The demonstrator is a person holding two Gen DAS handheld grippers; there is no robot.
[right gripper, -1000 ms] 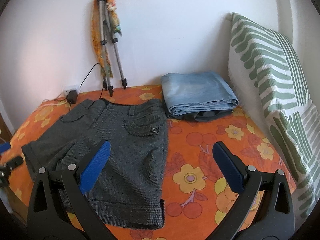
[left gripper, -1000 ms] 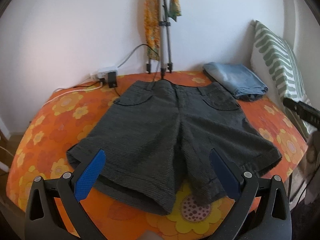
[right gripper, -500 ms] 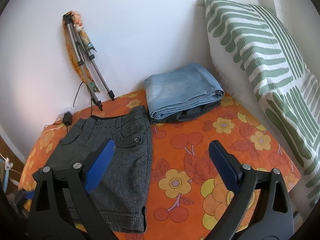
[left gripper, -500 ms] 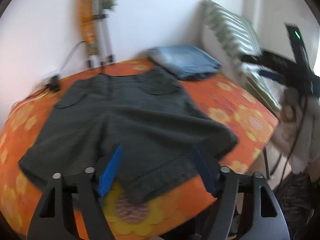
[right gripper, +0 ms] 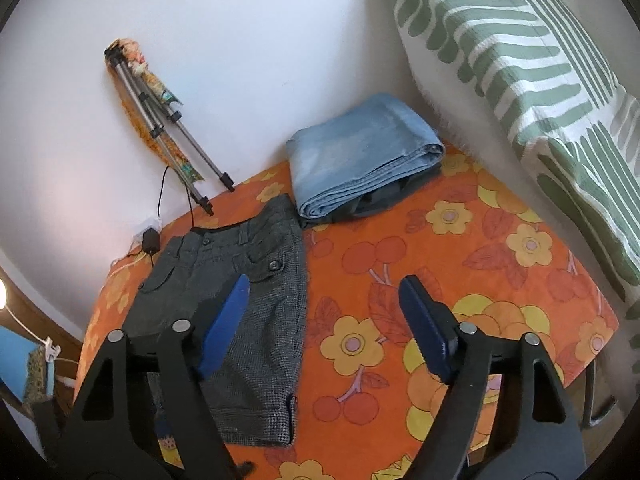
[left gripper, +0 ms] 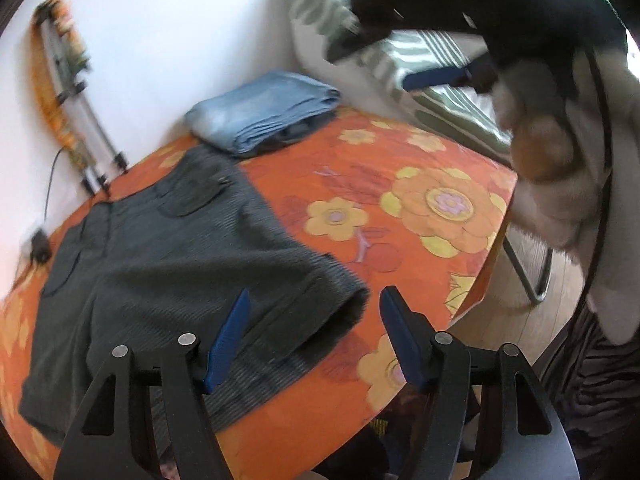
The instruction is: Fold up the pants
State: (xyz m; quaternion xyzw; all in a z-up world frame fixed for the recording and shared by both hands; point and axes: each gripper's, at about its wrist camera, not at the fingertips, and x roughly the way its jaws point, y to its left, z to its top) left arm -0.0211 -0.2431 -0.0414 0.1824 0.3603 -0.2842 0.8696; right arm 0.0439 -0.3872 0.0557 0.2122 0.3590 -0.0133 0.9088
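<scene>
Dark grey shorts [left gripper: 168,252] lie flat and unfolded on the orange flowered table [left gripper: 420,208], waistband toward the wall. They also show in the right wrist view [right gripper: 248,304]. My left gripper [left gripper: 314,332] is open and empty, just in front of the right leg hem near the table's front edge. My right gripper [right gripper: 324,328] is open and empty, held above the table to the right of the shorts. The right gripper also shows blurred at the top of the left wrist view [left gripper: 432,76].
A folded pair of light blue jeans [right gripper: 360,160] lies at the back of the table. A green striped cushion [right gripper: 520,64] leans at the right. A tripod [right gripper: 160,132] and a charger with cable [right gripper: 150,240] stand by the wall. The table edge drops off at front right.
The left gripper has swung right, from facing the shorts' middle to the right leg hem. The right gripper has risen and tilted, and now sees more of the table.
</scene>
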